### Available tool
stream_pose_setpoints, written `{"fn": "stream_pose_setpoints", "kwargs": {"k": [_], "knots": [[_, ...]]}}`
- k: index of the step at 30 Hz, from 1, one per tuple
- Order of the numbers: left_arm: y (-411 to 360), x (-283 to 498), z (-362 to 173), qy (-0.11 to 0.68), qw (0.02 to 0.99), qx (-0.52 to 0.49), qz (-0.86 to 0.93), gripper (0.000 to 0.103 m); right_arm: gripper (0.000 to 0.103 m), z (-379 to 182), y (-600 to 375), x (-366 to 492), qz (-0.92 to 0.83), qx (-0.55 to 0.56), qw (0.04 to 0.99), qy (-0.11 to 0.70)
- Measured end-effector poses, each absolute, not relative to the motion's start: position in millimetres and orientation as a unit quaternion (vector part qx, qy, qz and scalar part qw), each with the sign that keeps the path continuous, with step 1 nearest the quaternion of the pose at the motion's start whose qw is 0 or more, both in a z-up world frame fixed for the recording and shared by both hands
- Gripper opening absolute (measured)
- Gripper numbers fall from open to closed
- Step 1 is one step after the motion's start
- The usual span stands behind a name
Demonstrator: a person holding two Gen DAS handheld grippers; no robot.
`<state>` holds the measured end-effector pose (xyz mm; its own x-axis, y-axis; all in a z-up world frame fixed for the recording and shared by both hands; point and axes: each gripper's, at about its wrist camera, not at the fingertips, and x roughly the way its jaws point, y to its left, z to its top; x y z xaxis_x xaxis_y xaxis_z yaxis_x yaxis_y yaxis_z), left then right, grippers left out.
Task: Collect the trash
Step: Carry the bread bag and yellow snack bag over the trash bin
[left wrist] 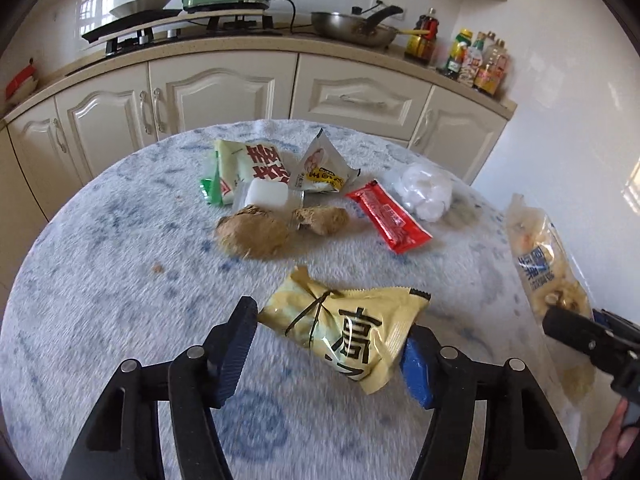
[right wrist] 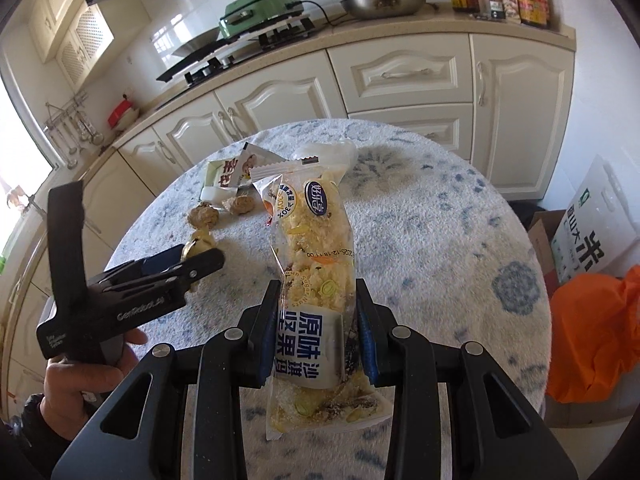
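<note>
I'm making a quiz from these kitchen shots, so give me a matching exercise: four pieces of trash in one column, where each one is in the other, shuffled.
Things:
1. yellow wrapper
2. clear snack bag
3. red sachet
4. white crumpled bag

Places:
A. flat on the table, mid-right
B. between the left gripper fingers
C. clamped in the right gripper
D. far right of the pile, beyond the red one

Pairs: 1-B, 2-C, 3-A, 4-D

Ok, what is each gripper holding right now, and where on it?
The right gripper is clamped on the clear snack packet across its lower labelled part. The left gripper is open around the yellow wrapper; a grip cannot be told.
</note>
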<state>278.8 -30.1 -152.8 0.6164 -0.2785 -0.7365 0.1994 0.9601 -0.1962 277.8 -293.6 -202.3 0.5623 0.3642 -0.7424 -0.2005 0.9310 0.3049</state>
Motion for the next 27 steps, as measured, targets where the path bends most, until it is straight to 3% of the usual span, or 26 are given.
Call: {"fn": "stream_pose_setpoints", "kwargs": {"k": [11,27], "knots": [[-14.7,223.4,-116.7,0.382,0.911,-0.05,-0.147,0.061,0.034,-176.6,-294.7,255.3,0.156,0.086,0.892,0.416],[-32.6,152.0,-10.8,0.27,0.94,-0.031,-0.209,0.061,0.034,-109.8,-339.5,219.7,0.119,0.096,0.927,0.343]]}}
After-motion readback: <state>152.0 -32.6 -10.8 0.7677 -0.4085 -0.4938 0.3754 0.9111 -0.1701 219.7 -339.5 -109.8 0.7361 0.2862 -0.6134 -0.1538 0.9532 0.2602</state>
